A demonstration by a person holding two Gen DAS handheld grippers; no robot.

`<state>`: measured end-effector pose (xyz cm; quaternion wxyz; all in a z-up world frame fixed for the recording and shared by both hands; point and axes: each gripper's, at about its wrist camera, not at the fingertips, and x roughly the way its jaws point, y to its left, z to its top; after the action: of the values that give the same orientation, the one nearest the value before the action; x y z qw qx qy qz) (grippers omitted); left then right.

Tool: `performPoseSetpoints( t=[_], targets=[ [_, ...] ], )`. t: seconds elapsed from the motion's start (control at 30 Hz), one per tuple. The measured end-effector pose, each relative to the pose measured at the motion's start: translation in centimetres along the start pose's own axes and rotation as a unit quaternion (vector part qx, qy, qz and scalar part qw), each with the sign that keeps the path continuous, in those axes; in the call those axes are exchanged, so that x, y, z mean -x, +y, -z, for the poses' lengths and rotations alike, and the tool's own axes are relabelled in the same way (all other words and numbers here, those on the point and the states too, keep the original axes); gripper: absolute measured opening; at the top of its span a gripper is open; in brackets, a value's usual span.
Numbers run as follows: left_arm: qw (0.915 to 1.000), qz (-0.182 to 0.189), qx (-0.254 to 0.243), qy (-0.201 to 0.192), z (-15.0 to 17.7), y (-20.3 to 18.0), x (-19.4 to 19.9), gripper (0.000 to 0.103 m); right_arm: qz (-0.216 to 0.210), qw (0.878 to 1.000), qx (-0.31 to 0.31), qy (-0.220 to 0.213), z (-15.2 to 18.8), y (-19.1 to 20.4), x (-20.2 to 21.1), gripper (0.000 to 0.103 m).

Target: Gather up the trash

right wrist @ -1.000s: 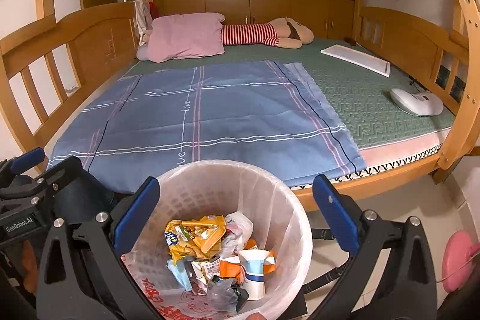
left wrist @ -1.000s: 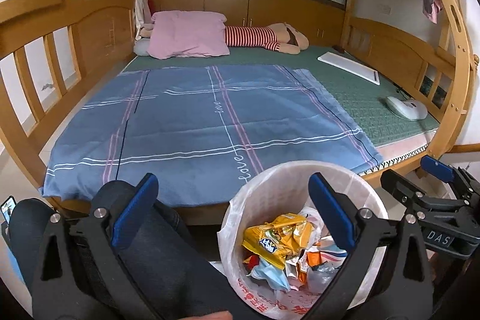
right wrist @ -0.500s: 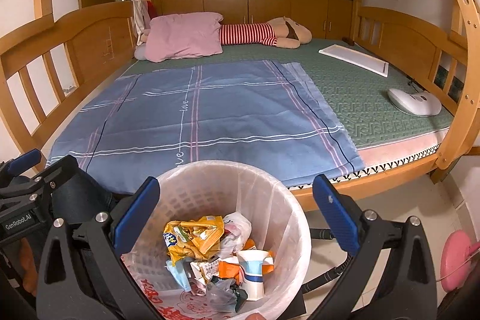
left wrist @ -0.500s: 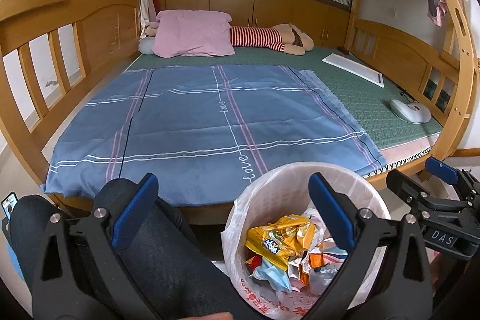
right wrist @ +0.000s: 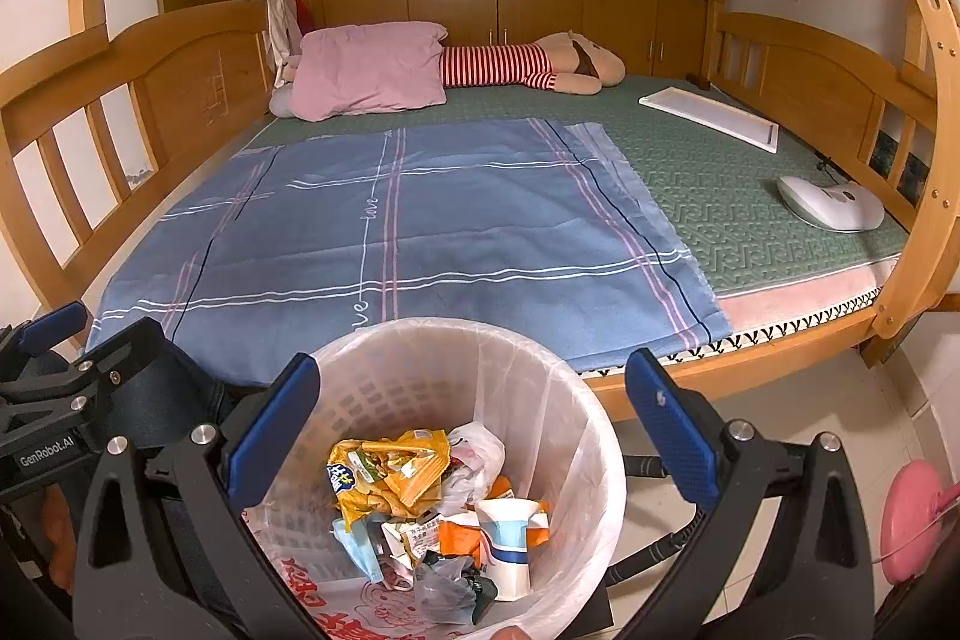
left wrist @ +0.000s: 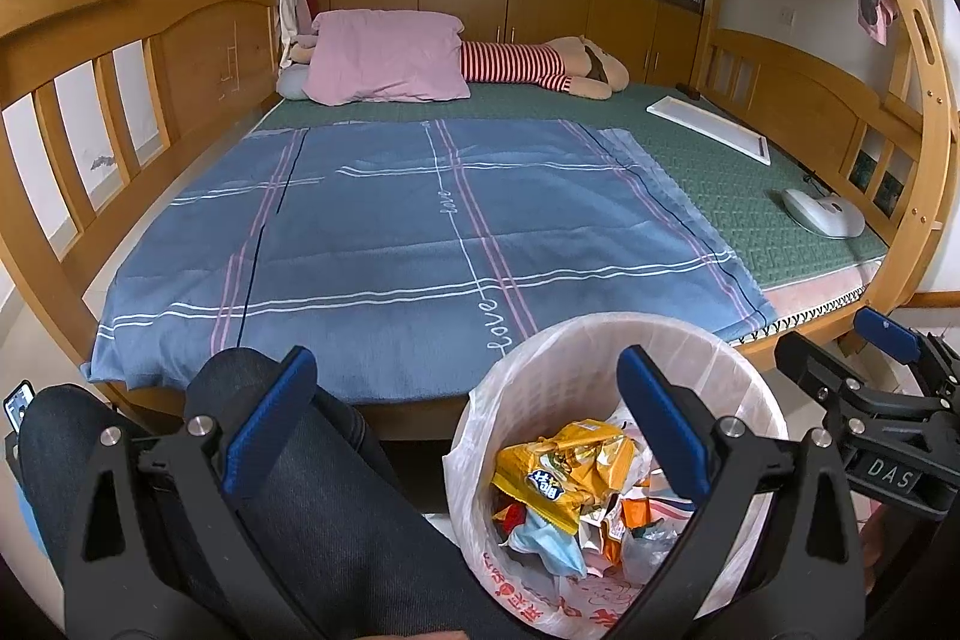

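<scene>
A white lattice trash bin (left wrist: 606,325) lined with a thin plastic bag stands on the floor by the bed's foot. Inside lie a yellow snack bag (left wrist: 561,478), crumpled wrappers and a blue mask. My left gripper (left wrist: 462,424) hangs open above the bin's left rim and a person's leg, holding nothing. In the right wrist view the same bin (right wrist: 420,325) sits directly below my right gripper (right wrist: 474,427), which is open and holds nothing. The yellow bag (right wrist: 390,472) and a squashed paper cup (right wrist: 507,538) show between its fingers.
A leg in dark jeans (left wrist: 300,490) is left of the bin. The wooden bunk bed carries a blue checked sheet (left wrist: 420,232), a pink pillow (left wrist: 384,55), a striped plush toy (left wrist: 540,67), a white board (left wrist: 708,127) and a white device (left wrist: 822,214). A pink object (right wrist: 912,520) lies on the floor.
Both views have shifted slightly, with the bin sitting a little further right in the left wrist view. Both grippers stay open; nothing was taken or let go.
</scene>
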<state>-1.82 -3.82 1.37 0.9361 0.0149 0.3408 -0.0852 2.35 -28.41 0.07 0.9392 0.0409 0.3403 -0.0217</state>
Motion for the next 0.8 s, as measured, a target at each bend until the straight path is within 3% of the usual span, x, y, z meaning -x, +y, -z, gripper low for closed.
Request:
performPoseSetpoints(
  t=[0.8],
  targets=[
    [0.9999, 0.008, 0.005, 0.012, 0.36, 0.51, -0.6, 0.1, 0.001, 1.0, -0.002, 0.008, 0.37, 0.24, -0.66, 0.099]
  ],
)
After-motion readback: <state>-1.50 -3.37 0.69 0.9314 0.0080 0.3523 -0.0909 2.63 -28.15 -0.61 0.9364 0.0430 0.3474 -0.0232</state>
